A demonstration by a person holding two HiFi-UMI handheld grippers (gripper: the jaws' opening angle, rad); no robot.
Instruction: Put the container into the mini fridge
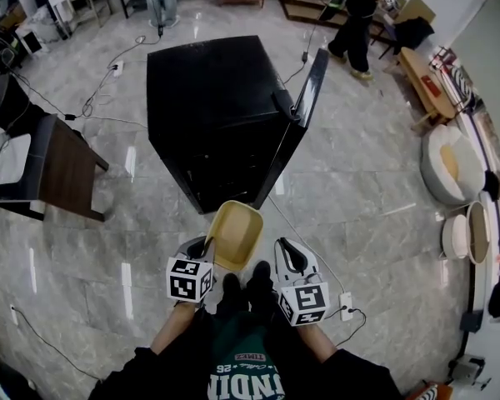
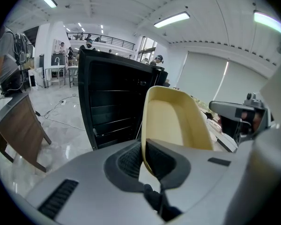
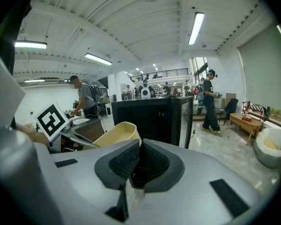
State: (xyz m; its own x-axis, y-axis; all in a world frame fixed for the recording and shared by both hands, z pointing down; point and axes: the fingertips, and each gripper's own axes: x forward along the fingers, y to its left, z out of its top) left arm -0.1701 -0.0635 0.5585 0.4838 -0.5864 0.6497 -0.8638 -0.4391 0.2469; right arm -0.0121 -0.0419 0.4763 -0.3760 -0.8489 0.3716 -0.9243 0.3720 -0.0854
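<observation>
A pale yellow plastic container [image 1: 233, 233] hangs just in front of the black mini fridge [image 1: 208, 82], whose door [image 1: 296, 132] stands open to the right. My left gripper [image 1: 207, 244] is shut on the container's near rim; in the left gripper view the rim of the container [image 2: 171, 121] sits pinched between the pads, with the fridge's dark shelves [image 2: 112, 102] behind. My right gripper [image 1: 285, 252] is beside the container on its right, apart from it. Its jaws [image 3: 138, 161] are shut with nothing between them, and the container [image 3: 117, 134] shows to their left.
A dark wooden side table [image 1: 58, 169] stands left of the fridge. Cables [image 1: 108, 73] trail over the marble floor, and a power strip [image 1: 346, 305] lies by my right foot. White cushions [image 1: 450, 165] line the right wall. A person [image 1: 358, 15] walks at the back.
</observation>
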